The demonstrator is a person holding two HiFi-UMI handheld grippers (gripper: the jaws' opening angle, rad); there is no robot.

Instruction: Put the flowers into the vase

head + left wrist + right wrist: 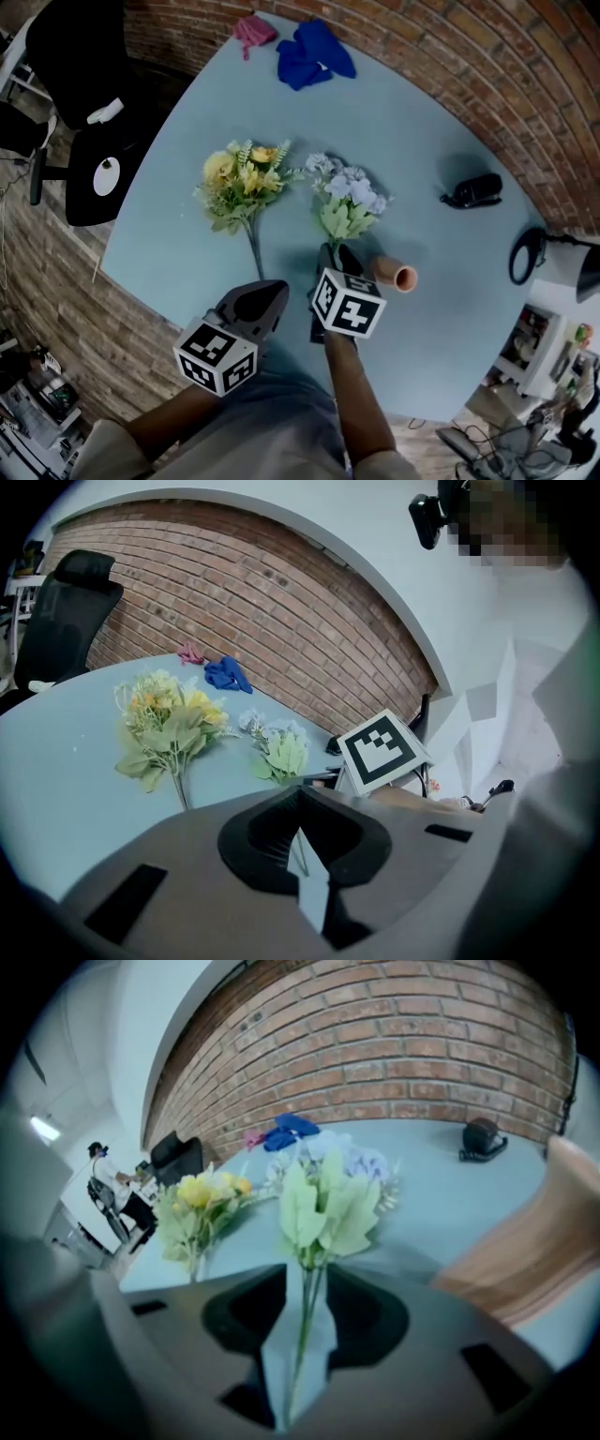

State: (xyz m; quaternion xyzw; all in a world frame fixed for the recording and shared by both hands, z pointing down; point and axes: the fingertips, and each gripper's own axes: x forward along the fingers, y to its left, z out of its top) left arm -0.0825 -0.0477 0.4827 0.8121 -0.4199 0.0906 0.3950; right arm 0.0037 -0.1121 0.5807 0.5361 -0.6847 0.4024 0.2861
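Observation:
Two bunches of flowers lie on the light blue round table (441, 122): a yellow bunch (242, 180) on the left and a white and lavender bunch (349, 201) on the right. A tan vase (395, 276) lies on its side just right of the white bunch's stem. My right gripper (337, 255) is low over that stem. In the right gripper view the thin green stem (302, 1335) runs through the gap between the jaws, which stand a little apart around it, so my right gripper (305, 1283) is open. My left gripper (279, 287) hovers shut and empty near the yellow bunch's stem end.
A blue cloth (314, 52) and a pink cloth (253, 30) lie at the far edge. A small black device (473, 190) sits at the right. A black office chair (84, 122) stands left of the table. A brick wall curves behind.

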